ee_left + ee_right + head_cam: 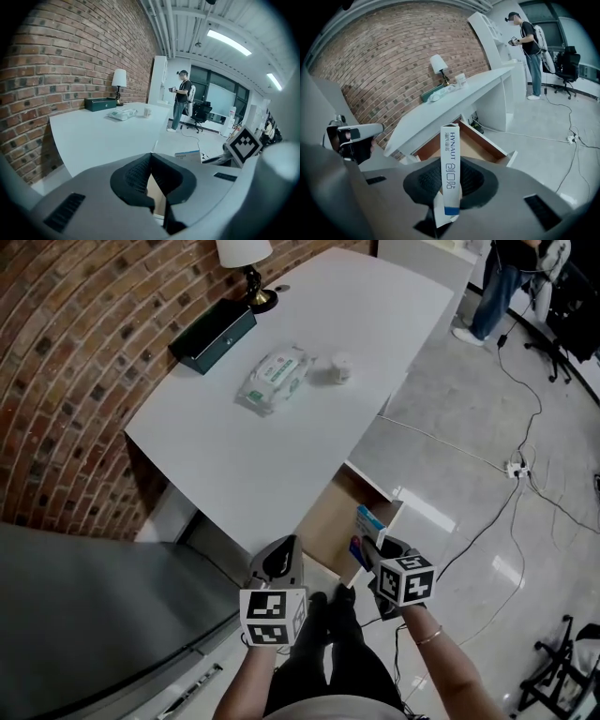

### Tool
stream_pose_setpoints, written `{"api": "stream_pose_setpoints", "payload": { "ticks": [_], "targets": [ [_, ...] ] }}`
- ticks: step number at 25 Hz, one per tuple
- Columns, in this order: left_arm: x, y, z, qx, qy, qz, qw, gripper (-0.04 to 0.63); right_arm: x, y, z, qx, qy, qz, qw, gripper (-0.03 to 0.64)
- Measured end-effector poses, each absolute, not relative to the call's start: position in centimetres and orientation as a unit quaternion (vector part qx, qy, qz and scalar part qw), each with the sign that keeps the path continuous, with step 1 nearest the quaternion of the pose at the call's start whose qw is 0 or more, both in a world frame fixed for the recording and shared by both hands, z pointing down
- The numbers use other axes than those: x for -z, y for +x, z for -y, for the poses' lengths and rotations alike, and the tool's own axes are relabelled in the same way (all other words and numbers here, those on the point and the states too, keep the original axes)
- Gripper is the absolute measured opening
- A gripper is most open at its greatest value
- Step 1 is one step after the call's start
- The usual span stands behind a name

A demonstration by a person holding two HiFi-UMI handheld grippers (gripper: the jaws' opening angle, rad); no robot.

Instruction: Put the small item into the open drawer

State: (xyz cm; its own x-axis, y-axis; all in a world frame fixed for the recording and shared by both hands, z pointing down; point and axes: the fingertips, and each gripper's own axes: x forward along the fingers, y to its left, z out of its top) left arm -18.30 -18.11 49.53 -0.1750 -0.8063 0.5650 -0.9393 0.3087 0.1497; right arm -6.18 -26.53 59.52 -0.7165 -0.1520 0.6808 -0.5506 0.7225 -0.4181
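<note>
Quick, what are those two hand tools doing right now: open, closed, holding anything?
Left tool: closed, nothing in it.
Right tool: closed on a small box.

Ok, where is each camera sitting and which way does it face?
Head view: on the person's head, facing steeply down at the desk and open drawer; forearms, left gripper and right gripper show.
Left gripper view: on the left gripper, facing across the desk toward the lamp; its jaws together, empty.
Right gripper view: on the right gripper, facing the drawer; its jaws hold the box.
Gripper views share desk and lamp.
</note>
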Motion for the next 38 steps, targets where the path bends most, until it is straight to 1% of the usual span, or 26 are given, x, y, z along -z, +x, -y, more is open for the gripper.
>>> {"api": "stream_pose_setpoints", "payload": {
  "ticks": [9, 22, 38],
  "targets": [
    [-52.2, -18.8, 15.4, -0.112, 0.530, 0.786, 0.299, 0.020, -67.3, -10.2, 25.7, -0.269, 0.147, 0.867, 0.393, 0.074],
    [-55.9, -20.2, 9.2, -0.094, 0.467, 0.817, 0.325, 0.020, -74.7, -14.6, 22.4, -0.232, 0.106, 0.845, 0.469, 0.074],
    [-59.6, -22.7, 4.3, -0.073, 0.417, 0.835, 0.351, 0.020, -81.9, -16.5, 19.8, -0.168, 0.088, 0.809, 0.557, 0.074]
  ]
}}
